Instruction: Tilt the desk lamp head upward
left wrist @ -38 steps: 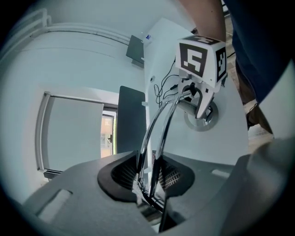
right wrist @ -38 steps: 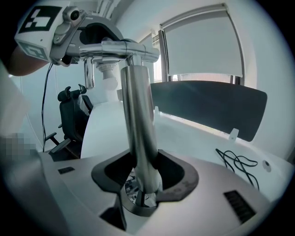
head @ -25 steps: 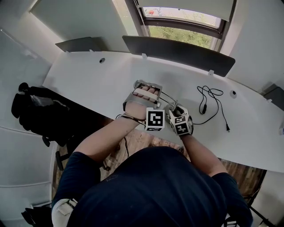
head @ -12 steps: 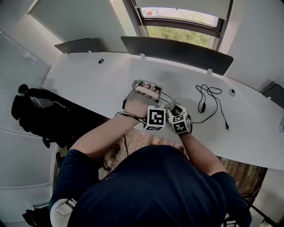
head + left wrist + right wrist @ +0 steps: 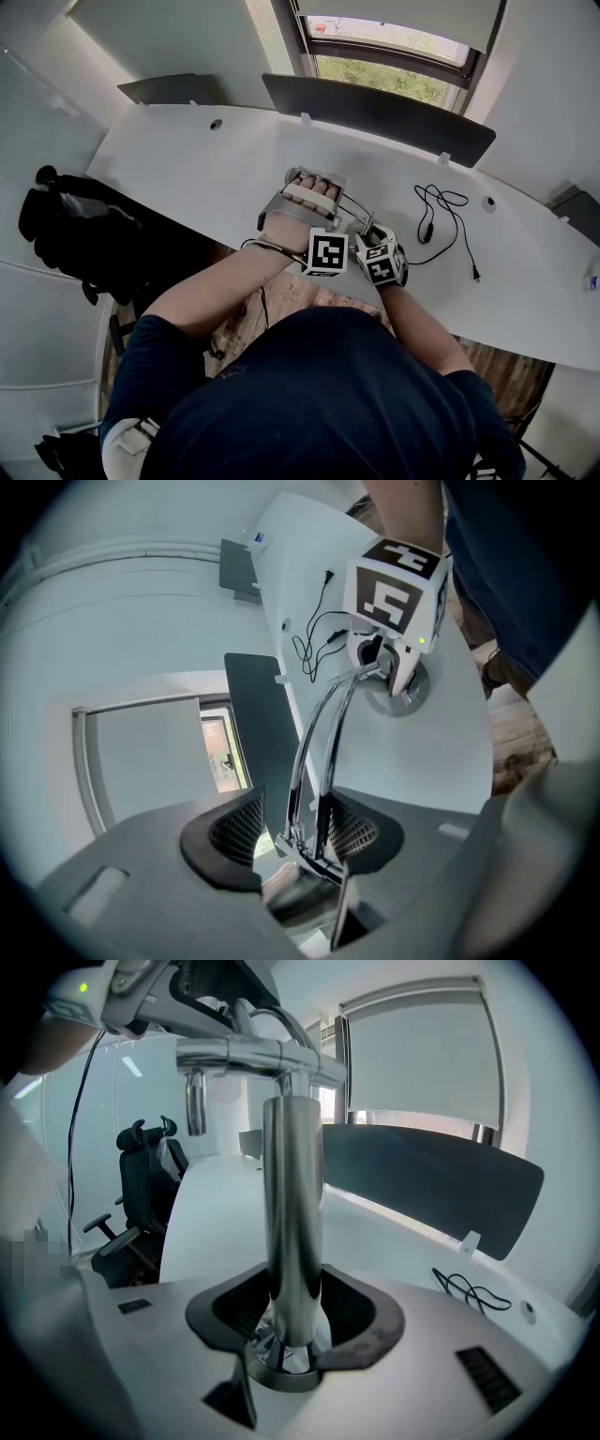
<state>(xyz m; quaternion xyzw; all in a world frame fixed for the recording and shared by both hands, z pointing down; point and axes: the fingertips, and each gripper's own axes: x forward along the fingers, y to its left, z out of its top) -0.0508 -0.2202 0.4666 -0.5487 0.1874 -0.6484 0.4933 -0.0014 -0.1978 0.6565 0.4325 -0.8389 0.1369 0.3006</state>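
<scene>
— Jaws of the left gripper (image 5: 291, 834) have just been opening; they stand wide, with the arm of the slim chrome desk lamp (image 5: 323, 733) loose between them.
— And the right gripper (image 5: 295, 1326)?
— Clamped on its upright post (image 5: 292, 1213), by the near edge of the curved white desk (image 5: 187, 159). Tilt is probably done.

The white desk (image 5: 187, 159) curves away in front of me, with a dark divider panel (image 5: 375, 108) standing along its far edge. Behind it is a window (image 5: 384, 73) showing green outside, a pale blind (image 5: 394, 14) pulled partway down. Daylight falls on plain light walls (image 5: 178, 42). A black office chair (image 5: 75, 234) sits to my left. The floor (image 5: 295, 292) below is wood-patterned.
</scene>
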